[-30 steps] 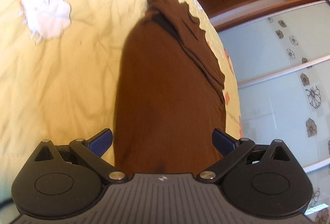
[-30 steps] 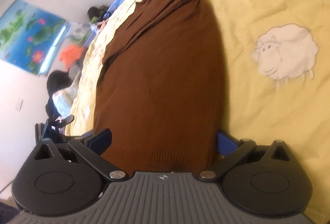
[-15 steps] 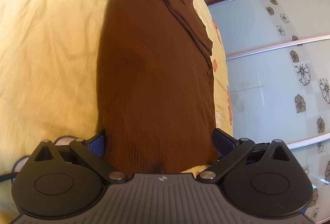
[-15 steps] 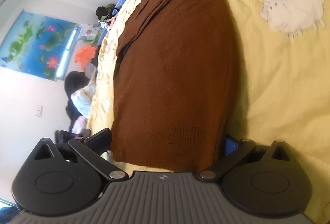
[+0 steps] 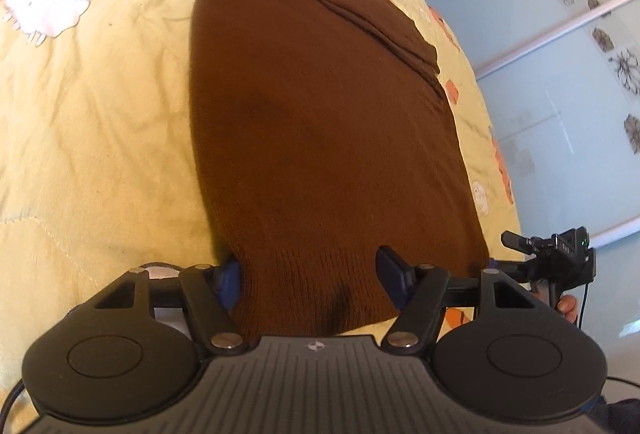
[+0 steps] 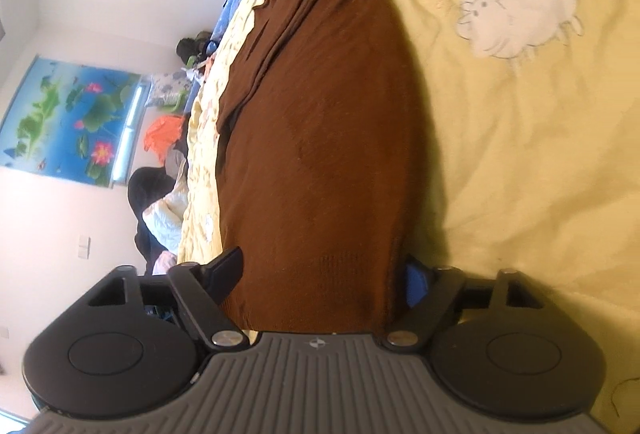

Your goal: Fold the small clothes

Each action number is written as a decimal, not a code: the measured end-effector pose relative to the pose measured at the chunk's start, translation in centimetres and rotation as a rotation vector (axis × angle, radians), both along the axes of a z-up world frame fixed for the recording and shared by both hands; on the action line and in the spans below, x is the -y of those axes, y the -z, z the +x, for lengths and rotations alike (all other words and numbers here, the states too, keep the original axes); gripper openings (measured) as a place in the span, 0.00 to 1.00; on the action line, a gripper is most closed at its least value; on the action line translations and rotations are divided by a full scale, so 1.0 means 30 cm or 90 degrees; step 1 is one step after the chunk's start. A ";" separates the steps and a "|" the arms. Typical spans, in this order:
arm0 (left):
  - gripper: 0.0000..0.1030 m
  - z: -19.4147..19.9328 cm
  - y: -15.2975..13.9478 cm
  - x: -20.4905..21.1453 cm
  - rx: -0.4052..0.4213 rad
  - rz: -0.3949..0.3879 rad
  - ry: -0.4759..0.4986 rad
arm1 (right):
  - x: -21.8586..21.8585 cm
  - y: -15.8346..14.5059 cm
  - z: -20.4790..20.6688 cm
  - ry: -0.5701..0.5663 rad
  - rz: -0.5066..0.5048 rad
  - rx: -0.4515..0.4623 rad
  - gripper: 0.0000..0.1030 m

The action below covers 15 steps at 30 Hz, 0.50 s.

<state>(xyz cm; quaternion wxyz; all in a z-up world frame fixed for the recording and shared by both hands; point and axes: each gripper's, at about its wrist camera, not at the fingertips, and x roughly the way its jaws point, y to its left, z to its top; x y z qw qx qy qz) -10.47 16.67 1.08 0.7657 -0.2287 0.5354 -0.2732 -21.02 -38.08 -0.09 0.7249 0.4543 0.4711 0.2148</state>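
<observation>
A brown knit garment lies stretched out on a yellow quilt, its ribbed hem nearest me and a folded sleeve along its far edge. My left gripper is open, its blue-padded fingers standing either side of the hem, one under the cloth's left edge. In the right wrist view the same garment runs away from my right gripper, which is open with the hem between its fingers. The other gripper's body shows at the right of the left wrist view.
The quilt has white sheep patches and orange squares. The bed's edge runs beside the garment, with glass wardrobe doors beyond it on one side. On the other side are a wall poster and piled clothes.
Both grippers have narrowed their fingers around the garment's hem. The views have swung slightly and the garment's hem end sits lower against the quilt.
</observation>
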 end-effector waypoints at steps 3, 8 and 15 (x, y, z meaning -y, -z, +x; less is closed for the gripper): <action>0.08 0.002 0.017 0.024 -0.005 0.052 0.007 | -0.001 0.015 -0.008 0.000 -0.011 -0.007 0.42; 0.05 -0.004 0.001 0.018 0.017 0.078 -0.008 | -0.008 0.025 -0.033 0.000 -0.042 0.014 0.14; 0.05 0.165 -0.152 -0.008 0.135 0.048 -0.021 | 0.007 -0.101 0.088 0.013 0.000 0.103 0.14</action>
